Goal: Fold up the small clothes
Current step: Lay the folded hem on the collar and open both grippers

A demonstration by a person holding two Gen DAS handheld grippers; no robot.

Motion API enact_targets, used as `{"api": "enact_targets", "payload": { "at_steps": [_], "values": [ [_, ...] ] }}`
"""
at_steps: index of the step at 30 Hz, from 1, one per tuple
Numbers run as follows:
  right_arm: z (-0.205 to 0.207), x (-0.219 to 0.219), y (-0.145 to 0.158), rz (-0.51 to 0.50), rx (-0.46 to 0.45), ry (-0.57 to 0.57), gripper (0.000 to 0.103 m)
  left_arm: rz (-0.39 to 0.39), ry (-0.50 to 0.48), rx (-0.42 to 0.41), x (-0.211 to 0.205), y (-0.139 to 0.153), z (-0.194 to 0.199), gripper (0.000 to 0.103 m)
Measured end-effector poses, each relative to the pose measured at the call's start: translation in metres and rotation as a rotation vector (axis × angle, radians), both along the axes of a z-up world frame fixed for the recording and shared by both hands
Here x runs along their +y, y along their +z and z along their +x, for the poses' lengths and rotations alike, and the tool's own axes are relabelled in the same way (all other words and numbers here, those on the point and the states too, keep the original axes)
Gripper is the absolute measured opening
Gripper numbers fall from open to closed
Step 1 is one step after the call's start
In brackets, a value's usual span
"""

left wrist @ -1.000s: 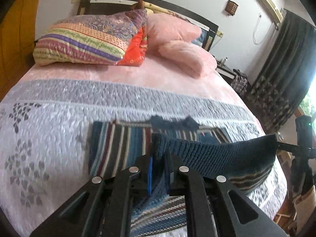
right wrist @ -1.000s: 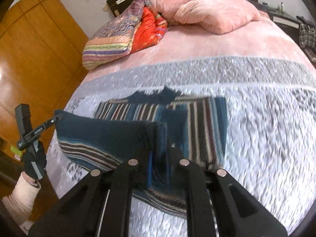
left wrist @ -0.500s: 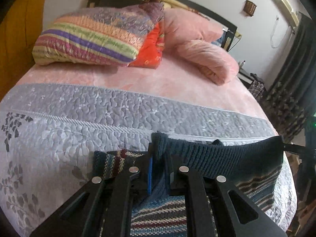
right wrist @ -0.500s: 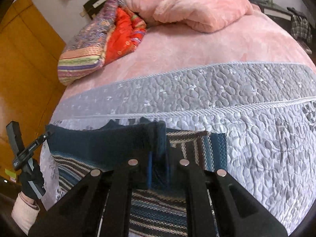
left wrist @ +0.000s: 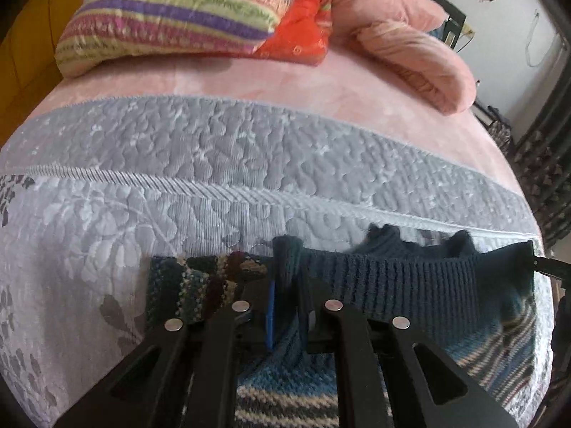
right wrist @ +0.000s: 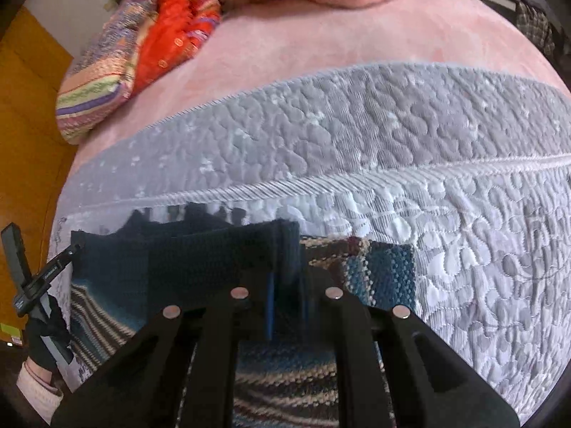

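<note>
Both grippers pinch the sweater's navy hem, carried over its striped body.

The left gripper and right gripper each have jaws clamped on a corner of the ribbed hem of the sweater, stretched taut between them; the rest lies flat beneath and ahead of the jaws, collar just beyond. The likely risk: uneven release would lay the hem crooked, and thick knit could slip from one pinch and sag, spoiling the fold. Dragging forward might bunch the layer underneath. The surface is a bed with a grey quilted cover, soft and yielding; far ahead lie a striped pillow and pink pillows, with a wooden wardrobe left of the right jaws.
</note>
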State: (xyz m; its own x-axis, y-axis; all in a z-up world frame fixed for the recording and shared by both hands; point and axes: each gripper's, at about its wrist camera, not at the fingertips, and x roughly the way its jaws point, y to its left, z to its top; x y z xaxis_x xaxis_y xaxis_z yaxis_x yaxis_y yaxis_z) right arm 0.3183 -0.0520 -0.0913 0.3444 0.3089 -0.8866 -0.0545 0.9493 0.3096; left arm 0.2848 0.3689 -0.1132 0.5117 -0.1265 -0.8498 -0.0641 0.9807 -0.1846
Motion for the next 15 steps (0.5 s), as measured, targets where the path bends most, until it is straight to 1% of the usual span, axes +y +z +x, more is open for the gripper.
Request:
{"api": "enact_targets", "payload": {
  "at_steps": [3,6,10,11,12,14,15],
  "values": [
    [0.005,0.003,-0.02,-0.021,0.033,-0.003,0.01,0.007,0.008,0.03,-0.001,-0.012,0.004,0.011],
    [0.005,0.005,-0.031,-0.024,0.045,-0.01,0.011,0.006,0.016,0.045,0.001,-0.02,0.006,0.015],
    [0.005,0.001,-0.037,0.004,0.062,-0.036,0.011,-0.031,0.034,0.053,0.007,-0.023,0.005,0.017],
    [0.006,0.0,-0.037,0.01,0.067,-0.039,0.013,-0.039,0.039,0.06,0.008,-0.023,0.006,0.018],
    [0.006,-0.001,-0.036,0.015,0.072,-0.041,0.015,-0.047,0.043,0.068,0.009,-0.022,0.006,0.02],
    [0.004,-0.006,-0.028,0.023,0.071,-0.049,0.024,-0.076,0.052,0.085,0.012,-0.019,0.005,0.03],
    [0.002,-0.009,-0.022,0.023,0.064,-0.051,0.027,-0.096,0.061,0.084,0.014,-0.014,0.003,0.036]
  ]
}}
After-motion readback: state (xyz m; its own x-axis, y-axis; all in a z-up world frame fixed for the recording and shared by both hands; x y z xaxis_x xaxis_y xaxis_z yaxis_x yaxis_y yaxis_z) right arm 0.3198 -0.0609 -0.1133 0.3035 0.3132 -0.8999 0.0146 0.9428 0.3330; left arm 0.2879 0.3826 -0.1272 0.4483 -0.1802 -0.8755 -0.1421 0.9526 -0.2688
